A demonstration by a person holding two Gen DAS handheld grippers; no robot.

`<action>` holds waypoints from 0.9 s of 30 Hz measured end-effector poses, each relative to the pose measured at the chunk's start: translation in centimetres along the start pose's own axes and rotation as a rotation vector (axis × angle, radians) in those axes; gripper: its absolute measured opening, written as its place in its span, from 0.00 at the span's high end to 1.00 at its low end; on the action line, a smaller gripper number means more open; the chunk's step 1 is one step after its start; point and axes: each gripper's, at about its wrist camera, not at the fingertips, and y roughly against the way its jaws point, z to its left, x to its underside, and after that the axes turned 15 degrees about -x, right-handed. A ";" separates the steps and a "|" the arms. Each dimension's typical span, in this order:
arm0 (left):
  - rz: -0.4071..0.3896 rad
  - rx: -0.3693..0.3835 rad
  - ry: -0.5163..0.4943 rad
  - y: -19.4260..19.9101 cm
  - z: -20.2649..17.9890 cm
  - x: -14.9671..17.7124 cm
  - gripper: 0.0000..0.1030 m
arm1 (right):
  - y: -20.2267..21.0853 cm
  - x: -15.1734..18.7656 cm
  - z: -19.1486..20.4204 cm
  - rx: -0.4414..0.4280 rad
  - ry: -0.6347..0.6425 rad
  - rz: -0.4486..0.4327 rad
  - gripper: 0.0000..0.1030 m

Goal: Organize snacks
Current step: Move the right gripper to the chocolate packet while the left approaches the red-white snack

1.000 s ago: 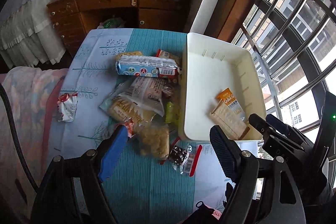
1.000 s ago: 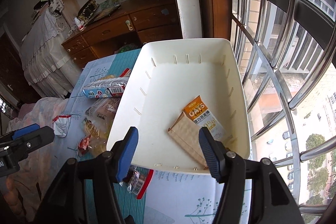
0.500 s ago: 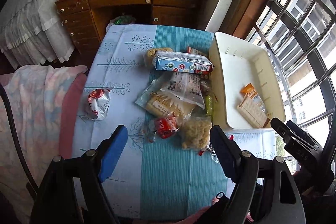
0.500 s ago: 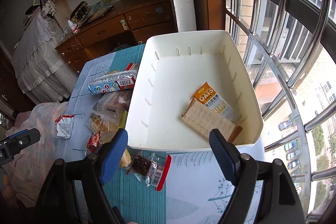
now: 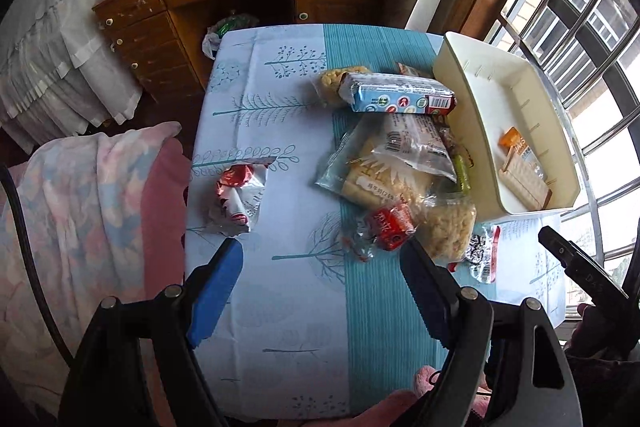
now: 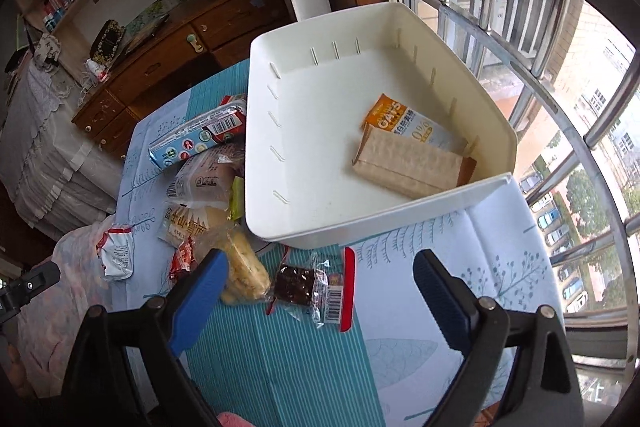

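The right gripper [image 6: 320,281] has just been opening its jaws wider, with nothing between them, and has drawn back from the white bin [image 6: 400,219] to hang over the chocolate snack packet [image 6: 310,283] on the surface [image 6: 280,367]. The left gripper [image 5: 320,267] has moved away from the bin, now nearer the crumpled red-and-white wrapper [image 5: 240,193].

Both point steeply down: left hand-held gripper [image 5: 320,259] open and empty, right hand-held gripper [image 6: 320,271] just opening wider.
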 end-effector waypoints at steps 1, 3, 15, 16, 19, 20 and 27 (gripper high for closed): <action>0.004 -0.003 -0.008 -0.5 0.3 0.0 0.22 | -0.4 0.3 -0.1 0.002 -0.026 0.006 0.08; 0.013 -0.006 -0.019 -1.5 1.2 -0.1 0.22 | -1.2 1.1 -0.3 0.000 -0.084 0.019 0.08; 0.046 -0.033 -0.068 -8.8 3.7 -1.9 0.22 | -5.3 4.8 -0.1 0.058 -0.213 0.068 0.09; 0.049 -0.034 -0.072 -9.5 3.7 -2.1 0.22 | -5.6 5.0 0.0 0.065 -0.212 0.075 0.09; 0.060 -0.032 -0.078 -11.4 3.7 -2.6 0.22 | -6.5 5.6 0.1 0.084 -0.199 0.091 0.09; 0.066 -0.029 -0.082 -12.2 3.7 -2.8 0.22 | -6.9 5.9 0.1 0.091 -0.190 0.097 0.09; 0.092 -0.039 -0.120 -16.0 3.4 -3.6 0.22 | -9.2 7.1 0.5 0.155 -0.112 0.124 0.11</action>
